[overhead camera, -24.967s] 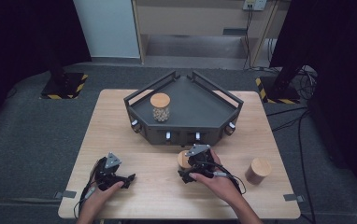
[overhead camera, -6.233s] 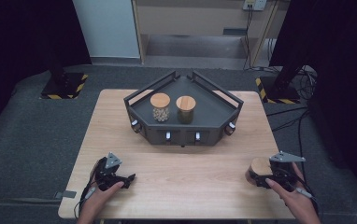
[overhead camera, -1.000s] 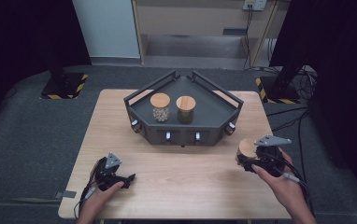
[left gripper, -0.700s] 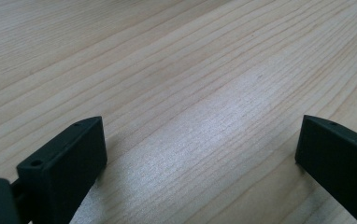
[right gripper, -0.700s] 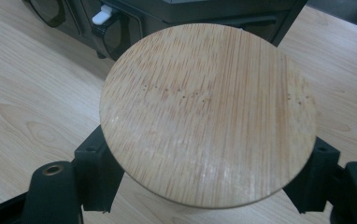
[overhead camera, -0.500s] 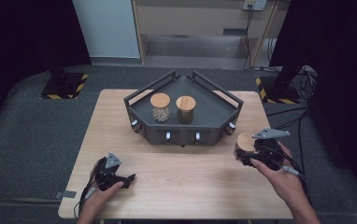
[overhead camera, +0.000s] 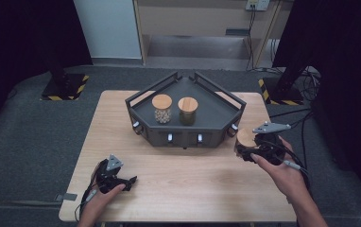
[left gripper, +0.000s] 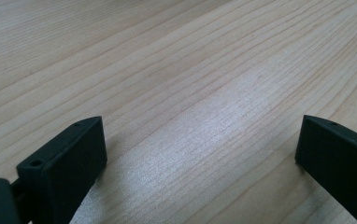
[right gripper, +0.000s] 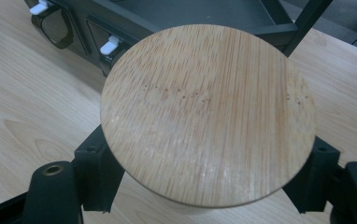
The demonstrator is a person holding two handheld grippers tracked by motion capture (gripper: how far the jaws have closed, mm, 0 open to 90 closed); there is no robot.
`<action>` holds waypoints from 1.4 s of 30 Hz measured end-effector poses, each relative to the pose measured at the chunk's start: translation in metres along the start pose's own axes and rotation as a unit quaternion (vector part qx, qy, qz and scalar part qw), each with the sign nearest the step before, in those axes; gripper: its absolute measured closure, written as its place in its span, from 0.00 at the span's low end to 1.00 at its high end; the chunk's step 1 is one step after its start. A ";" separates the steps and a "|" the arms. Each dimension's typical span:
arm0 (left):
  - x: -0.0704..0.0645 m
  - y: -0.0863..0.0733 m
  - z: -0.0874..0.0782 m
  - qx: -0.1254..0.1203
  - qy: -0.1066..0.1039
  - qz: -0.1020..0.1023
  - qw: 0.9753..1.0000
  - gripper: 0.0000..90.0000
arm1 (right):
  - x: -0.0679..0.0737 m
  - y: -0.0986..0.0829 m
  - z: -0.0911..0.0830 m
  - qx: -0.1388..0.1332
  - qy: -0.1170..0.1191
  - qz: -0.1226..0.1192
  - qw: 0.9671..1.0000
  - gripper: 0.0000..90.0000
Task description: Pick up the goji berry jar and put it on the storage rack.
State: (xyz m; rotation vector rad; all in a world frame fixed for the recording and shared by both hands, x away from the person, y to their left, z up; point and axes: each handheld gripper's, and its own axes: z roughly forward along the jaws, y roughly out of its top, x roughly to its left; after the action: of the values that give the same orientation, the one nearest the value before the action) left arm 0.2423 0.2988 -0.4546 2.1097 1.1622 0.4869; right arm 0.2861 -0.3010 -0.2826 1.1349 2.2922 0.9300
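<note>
The right gripper (overhead camera: 243, 150) is clamped on a wooden-lidded jar (right gripper: 208, 114) held between its jaws, just beside the black tray (overhead camera: 216, 111). The left gripper (left gripper: 200, 154) rests wide open on the table (left gripper: 167, 70), gripping nothing.

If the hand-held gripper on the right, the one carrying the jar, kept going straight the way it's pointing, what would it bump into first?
Probably the dark tray: the right hand-held gripper, shut on the wooden-lidded jar, points at the tray's front right corner, so the jar would likely strike its wall before clearing the rail. Depth is hard to judge.
</note>
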 end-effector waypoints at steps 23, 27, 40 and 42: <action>0.000 0.000 0.000 -0.001 -0.001 -0.001 1.000 0.01 | 0.001 0.023 -0.004 -0.004 0.002 -0.010 1.000 0.29; 0.000 0.000 0.000 0.000 -0.001 -0.001 1.000 0.01 | -0.001 0.026 -0.004 -0.004 0.002 -0.008 1.000 0.29; 0.001 0.000 0.000 0.000 -0.002 -0.001 1.000 0.01 | -0.003 0.037 -0.006 -0.008 0.007 -0.008 1.000 0.29; 0.001 0.000 0.000 0.000 -0.002 -0.001 1.000 0.01 | -0.003 0.038 -0.006 -0.010 0.007 -0.009 1.000 0.29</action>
State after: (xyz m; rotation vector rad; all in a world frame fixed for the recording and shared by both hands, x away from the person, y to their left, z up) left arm 0.2428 0.2992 -0.4546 2.1087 1.1620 0.4821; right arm 0.3047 -0.2892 -0.2503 1.1007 2.2966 0.9545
